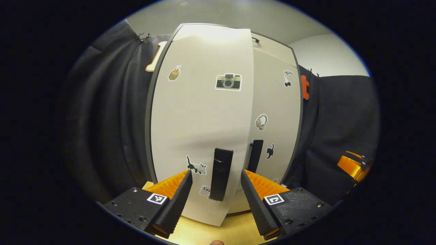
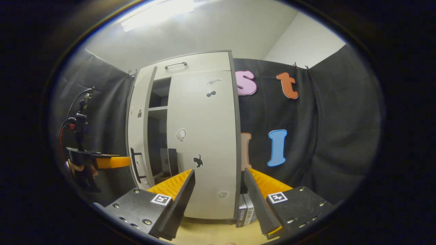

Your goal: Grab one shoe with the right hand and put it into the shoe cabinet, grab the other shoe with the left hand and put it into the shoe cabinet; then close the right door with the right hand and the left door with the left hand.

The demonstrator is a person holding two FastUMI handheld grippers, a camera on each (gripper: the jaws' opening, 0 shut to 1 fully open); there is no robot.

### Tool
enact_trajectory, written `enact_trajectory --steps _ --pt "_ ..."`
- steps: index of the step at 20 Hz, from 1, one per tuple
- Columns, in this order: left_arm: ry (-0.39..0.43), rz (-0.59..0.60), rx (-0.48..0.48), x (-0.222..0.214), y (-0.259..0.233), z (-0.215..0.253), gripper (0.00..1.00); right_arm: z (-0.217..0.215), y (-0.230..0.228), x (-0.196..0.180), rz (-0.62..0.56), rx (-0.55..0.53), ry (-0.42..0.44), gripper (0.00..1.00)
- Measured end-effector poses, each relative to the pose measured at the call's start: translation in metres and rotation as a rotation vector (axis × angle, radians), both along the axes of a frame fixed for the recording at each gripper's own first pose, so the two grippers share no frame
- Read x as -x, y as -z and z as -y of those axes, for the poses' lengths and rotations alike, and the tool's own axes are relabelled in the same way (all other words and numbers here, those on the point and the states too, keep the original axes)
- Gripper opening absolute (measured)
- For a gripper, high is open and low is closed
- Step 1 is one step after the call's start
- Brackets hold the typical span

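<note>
The white shoe cabinet (image 1: 204, 112) stands close in front in the left gripper view. Its left door (image 1: 197, 129) is ajar and swung towards me; the right door (image 1: 276, 112) behind it is closed. My left gripper (image 1: 216, 173) is open, and the left door's black handle (image 1: 220, 173) stands between its fingers with a gap on each side. In the right gripper view the right door (image 2: 201, 143) is closed, and a dark gap (image 2: 157, 136) with shelves shows beside the ajar left door (image 2: 136, 129). My right gripper (image 2: 219, 173) is open and holds nothing, a little back from the right door.
A hand holds the left gripper (image 2: 102, 161) at the left door's handle (image 2: 136, 166) in the right gripper view. Books (image 2: 246, 211) stand against the cabinet's right side. Black cloth hangs behind the cabinet. The wooden surface (image 1: 235, 228) runs under the doors. The right gripper (image 1: 354, 166) shows far right.
</note>
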State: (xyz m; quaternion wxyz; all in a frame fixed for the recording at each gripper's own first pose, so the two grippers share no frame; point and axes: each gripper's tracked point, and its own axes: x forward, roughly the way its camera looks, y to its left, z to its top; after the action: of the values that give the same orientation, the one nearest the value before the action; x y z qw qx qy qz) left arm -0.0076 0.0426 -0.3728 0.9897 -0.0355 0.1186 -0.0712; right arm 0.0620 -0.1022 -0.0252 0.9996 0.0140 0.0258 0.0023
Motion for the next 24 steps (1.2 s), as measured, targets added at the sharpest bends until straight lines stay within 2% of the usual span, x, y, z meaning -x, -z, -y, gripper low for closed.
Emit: enact_trajectory --steps 4,5,6,9,10,11,17,21,24 --pt "0.003 0.023 -0.014 0.010 -0.010 0.006 0.88 -0.001 -0.006 0.003 0.008 0.002 -0.009 0.87" --pt "0.002 0.028 -0.019 0.012 -0.013 0.005 0.83 -0.003 -0.007 0.004 0.011 0.002 -0.015 0.87" --pt "-0.001 0.032 -0.024 0.014 -0.015 0.005 0.88 -0.005 -0.008 0.005 0.013 0.003 -0.021 0.87" --pt "-0.006 0.039 -0.024 0.018 -0.020 0.002 0.88 -0.010 -0.009 0.008 0.011 0.003 -0.037 0.87" --pt "-0.008 0.040 -0.023 0.019 -0.021 0.001 0.88 -0.010 -0.009 0.009 0.009 0.003 -0.041 0.84" --pt "-0.011 0.038 -0.024 0.020 -0.022 0.000 0.88 -0.012 -0.008 0.010 0.007 0.003 -0.045 0.87" --pt "0.000 0.023 -0.015 0.037 -0.028 0.010 0.88 -0.018 -0.014 0.021 0.008 0.006 -0.052 0.87" --pt "0.007 0.011 -0.016 0.057 -0.050 0.028 0.89 -0.028 -0.043 0.031 0.034 0.008 -0.054 0.87" --pt "0.007 0.052 -0.019 0.073 -0.081 0.038 0.93 -0.042 -0.072 0.038 0.049 -0.010 -0.074 0.86"
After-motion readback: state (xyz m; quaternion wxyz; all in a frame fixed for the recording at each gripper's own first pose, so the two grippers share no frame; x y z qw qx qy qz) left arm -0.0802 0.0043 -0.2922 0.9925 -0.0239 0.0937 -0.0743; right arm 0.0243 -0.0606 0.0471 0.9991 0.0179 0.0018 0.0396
